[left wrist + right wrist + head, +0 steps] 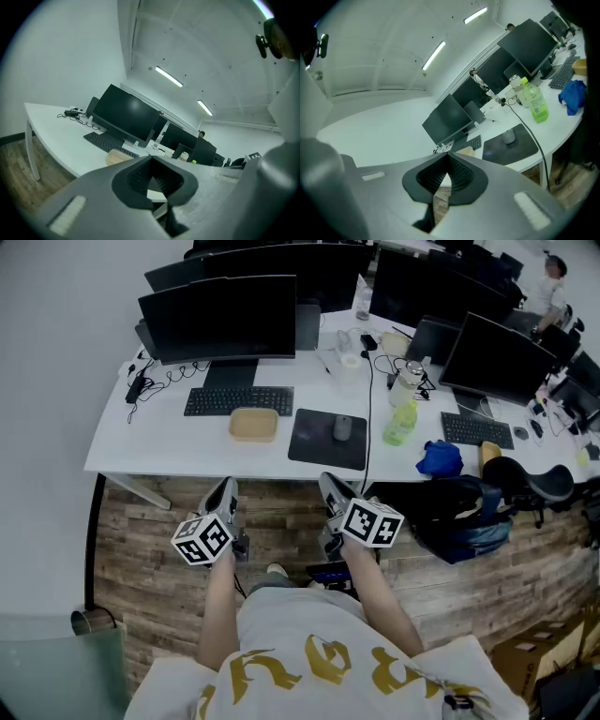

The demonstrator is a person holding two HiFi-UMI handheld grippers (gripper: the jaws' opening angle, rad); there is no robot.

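A white desk [169, 442] curves through an office with white walls and a wood-plank floor [141, 563]; strip lights [168, 77] run along the ceiling. Dark monitors line the back of the desk, the nearest monitor [220, 320] standing over a black keyboard [238, 400].

The tan box [253, 424] lies on the desk between that keyboard and the front edge, just left of a dark mouse pad [323, 442] that carries a grey mouse [342, 428]. Its top is flat and pale, and what it holds does not show. To the right of the pad stands a green bottle [400, 423] of greenish liquid, with a clear lidded jar [406, 382] behind it whose contents cannot be made out. A crumpled blue cloth [440, 458] sits further right. A metal bin [89, 620] stands on the floor at the lower left.

Both grippers hang low over the floor in front of the desk's edge — well apart from the box, side by side. The left gripper [227, 487] points up toward the box with its jaws clenched on nothing. The right gripper [330, 486] aims at the mouse pad, its jaws also pressed together and empty.
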